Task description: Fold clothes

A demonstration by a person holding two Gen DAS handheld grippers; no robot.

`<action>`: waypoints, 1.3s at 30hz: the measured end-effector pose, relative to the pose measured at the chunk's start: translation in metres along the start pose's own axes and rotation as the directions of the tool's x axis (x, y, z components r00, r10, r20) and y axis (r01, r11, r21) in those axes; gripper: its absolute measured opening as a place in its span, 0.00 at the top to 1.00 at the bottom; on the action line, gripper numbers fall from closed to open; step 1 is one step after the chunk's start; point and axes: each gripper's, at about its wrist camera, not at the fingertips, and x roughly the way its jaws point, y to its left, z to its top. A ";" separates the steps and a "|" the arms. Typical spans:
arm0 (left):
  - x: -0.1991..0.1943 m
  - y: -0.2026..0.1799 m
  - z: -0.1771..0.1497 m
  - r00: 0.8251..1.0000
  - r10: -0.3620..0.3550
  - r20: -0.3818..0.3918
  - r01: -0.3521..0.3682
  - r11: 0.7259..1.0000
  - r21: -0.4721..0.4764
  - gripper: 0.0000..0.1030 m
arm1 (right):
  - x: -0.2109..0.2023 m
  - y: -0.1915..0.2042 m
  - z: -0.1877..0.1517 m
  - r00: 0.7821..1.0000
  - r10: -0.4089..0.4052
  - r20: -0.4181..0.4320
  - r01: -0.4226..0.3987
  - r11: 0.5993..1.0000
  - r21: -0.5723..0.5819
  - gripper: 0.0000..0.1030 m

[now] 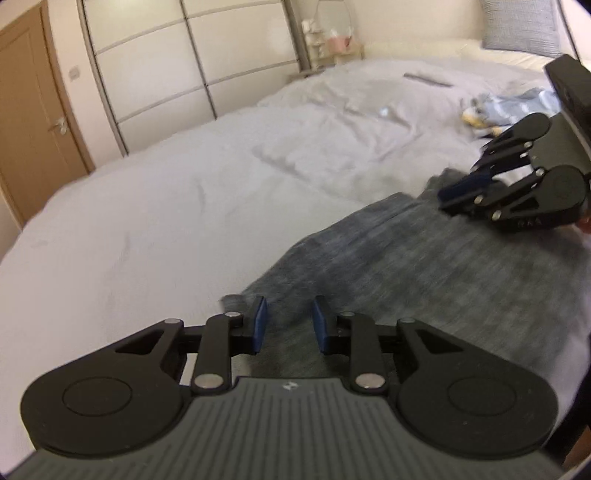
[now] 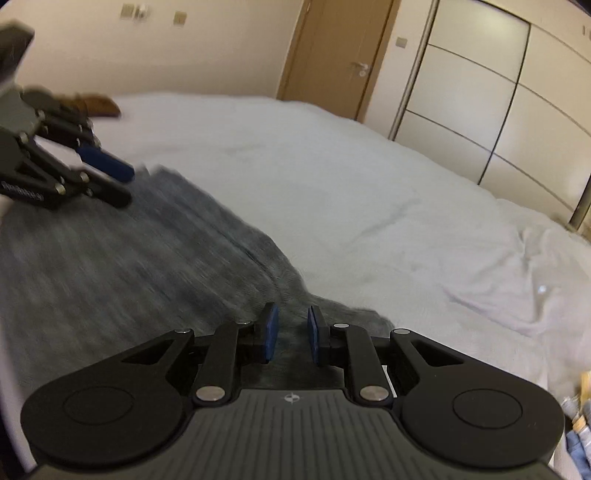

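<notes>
A dark grey garment [image 1: 424,266] lies spread flat on the white bed [image 1: 166,221]. My left gripper [image 1: 289,325] is open, its blue pads above the garment's near-left corner, nothing between them. My right gripper [image 1: 458,195] shows at the right of the left wrist view, over the garment's far corner. In the right wrist view the garment [image 2: 129,266] fills the left half, and my right gripper [image 2: 292,338] is open over its edge, holding nothing. The left gripper [image 2: 122,184] shows there at the far left, over the garment's other corner.
A blue striped and yellow pile of clothes [image 1: 517,109] lies further up the bed. A grey pillow [image 1: 524,29] is at the head. A white wardrobe [image 1: 155,59] and a wooden door [image 1: 33,122] stand beyond the bed. A brown item [image 2: 99,105] lies at the bed's far edge.
</notes>
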 end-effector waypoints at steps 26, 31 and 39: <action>-0.082 -0.032 -0.062 0.996 0.059 0.074 -0.056 0.998 -0.042 0.78 | -0.106 0.087 -0.030 0.998 0.057 0.001 -0.057 0.989 0.134 0.75; -0.085 -0.031 -0.065 0.996 0.057 0.075 -0.054 0.997 -0.049 0.78 | -0.113 0.071 -0.020 0.998 0.043 0.038 -0.050 0.977 0.206 0.75; -0.081 -0.038 -0.068 0.994 0.075 0.079 -0.070 0.996 -0.058 0.78 | -0.064 0.075 0.029 0.987 0.126 0.098 -0.139 0.981 0.139 0.72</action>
